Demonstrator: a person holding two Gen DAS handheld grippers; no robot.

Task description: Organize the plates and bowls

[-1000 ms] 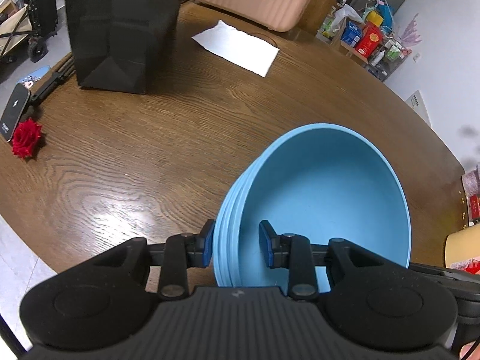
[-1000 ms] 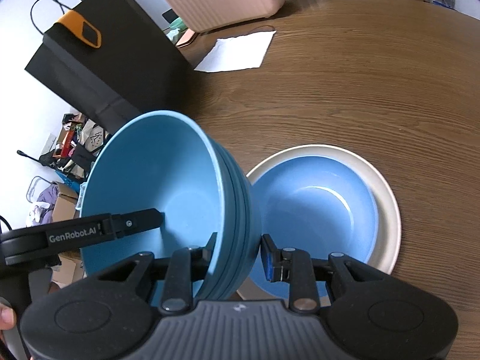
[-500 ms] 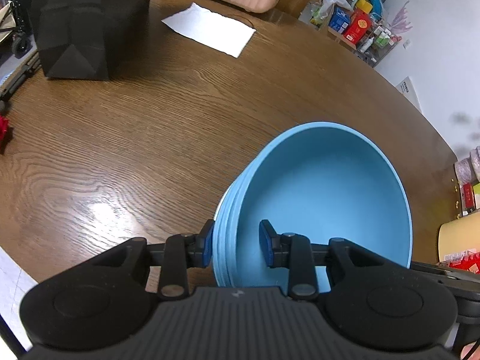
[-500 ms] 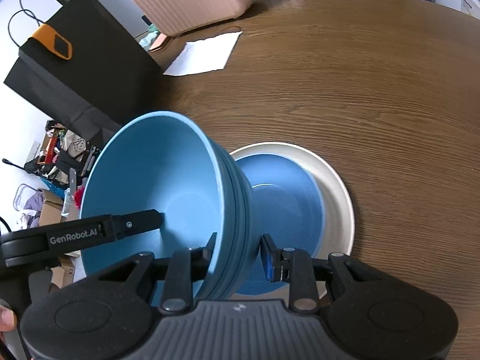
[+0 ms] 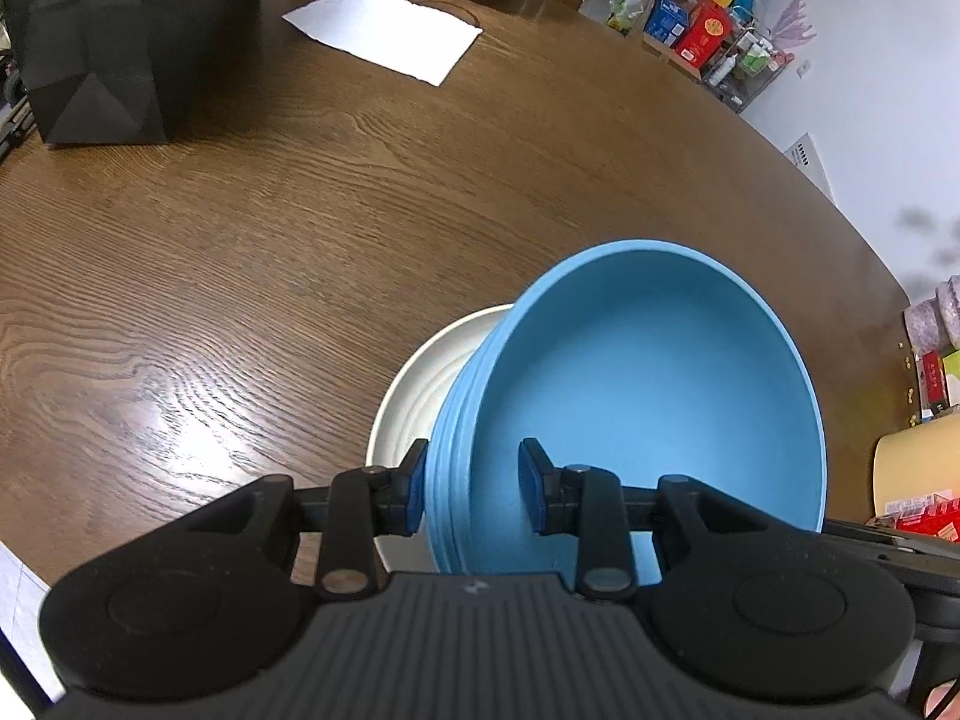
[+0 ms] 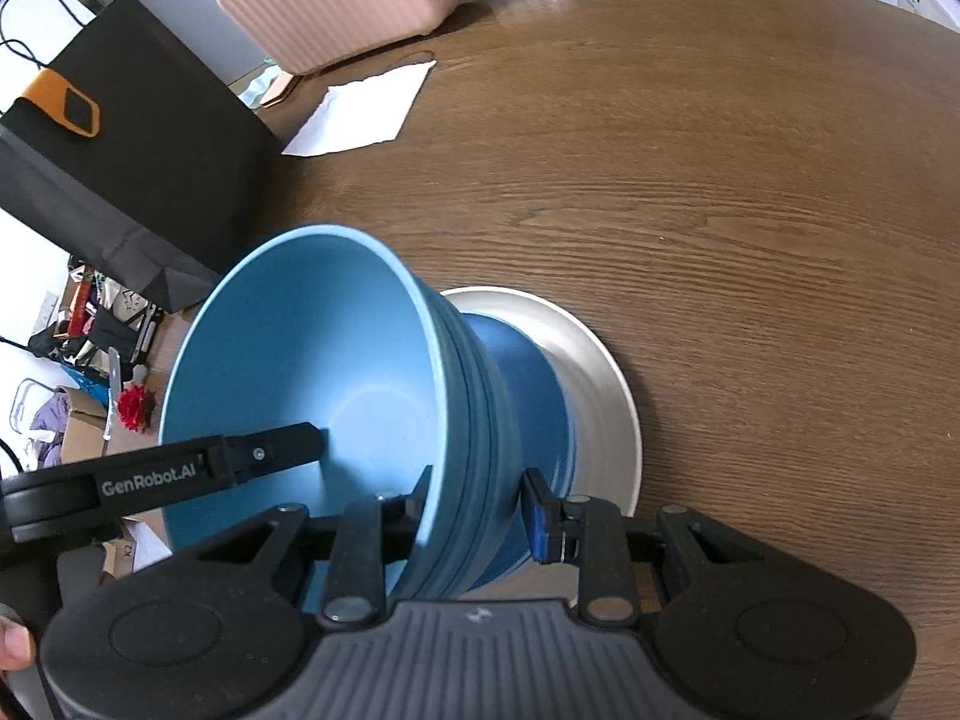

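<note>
A nested stack of light blue bowls is held between both grippers over a cream plate. My left gripper is shut on the stack's near rim, one finger inside and one outside. My right gripper is shut on the opposite rim of the same stack. In the right wrist view the cream plate lies on the wooden table with a darker blue dish in it, partly hidden by the stack. The left gripper's finger reaches into the top bowl there.
A black paper bag stands at the far left of the round wooden table. A white paper sheet and a pink ribbed case lie at the back. Cluttered shelves and boxes surround the table.
Both grippers have carried the bowl stack over the cream plate. The plate has come into the left wrist view, and the stack now covers more of the blue dish.
</note>
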